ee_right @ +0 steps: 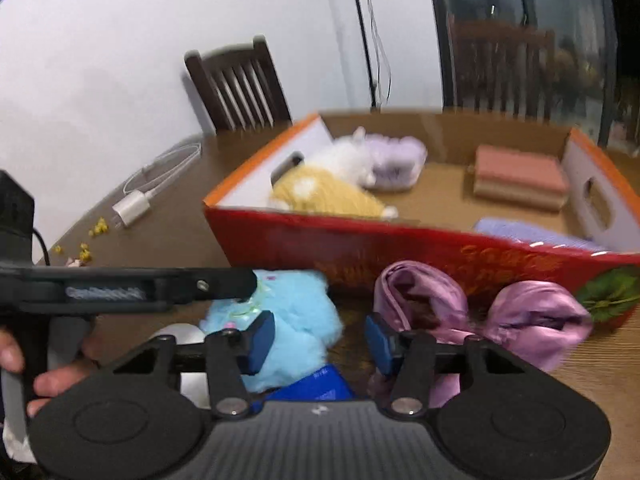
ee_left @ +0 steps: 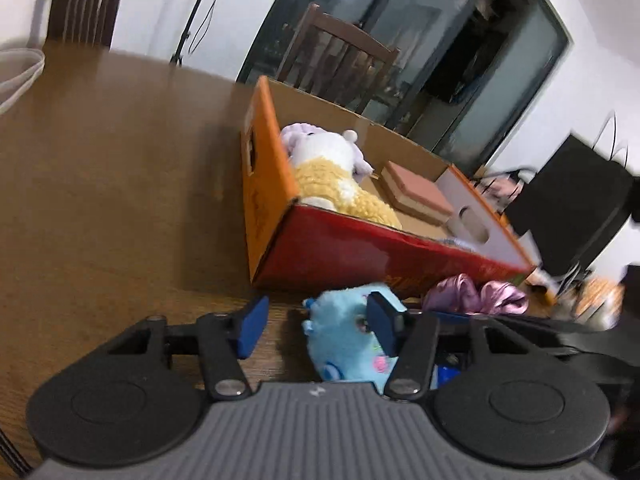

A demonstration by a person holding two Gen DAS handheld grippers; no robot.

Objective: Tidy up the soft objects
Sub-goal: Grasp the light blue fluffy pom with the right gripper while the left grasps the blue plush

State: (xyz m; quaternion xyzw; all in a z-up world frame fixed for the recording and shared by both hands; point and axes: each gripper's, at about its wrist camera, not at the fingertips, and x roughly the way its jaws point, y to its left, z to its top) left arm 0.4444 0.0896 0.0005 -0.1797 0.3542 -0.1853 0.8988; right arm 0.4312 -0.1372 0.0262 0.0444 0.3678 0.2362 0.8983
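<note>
A red and orange cardboard box (ee_left: 360, 252) (ee_right: 400, 248) stands on the wooden table (ee_left: 100, 200). It holds a yellow and white plush (ee_left: 332, 176) (ee_right: 320, 188), a pink sponge block (ee_left: 416, 194) (ee_right: 520, 176) and a lilac cloth (ee_right: 532, 232). A light blue plush (ee_left: 344, 340) (ee_right: 288, 320) lies in front of the box. My left gripper (ee_left: 316, 324) is open around it, right fingertip touching it. A pink satin cloth (ee_left: 472, 294) (ee_right: 536, 320) lies to its right. My right gripper (ee_right: 320, 340) is open between the blue plush and the satin cloth.
Wooden chairs (ee_left: 336, 52) (ee_right: 240, 84) stand beyond the table. A white charger with cable (ee_right: 132, 208) and yellow crumbs (ee_right: 96, 228) lie at the left. A black object (ee_left: 568, 204) stands right of the box. A blue item (ee_right: 316, 384) lies under the right gripper.
</note>
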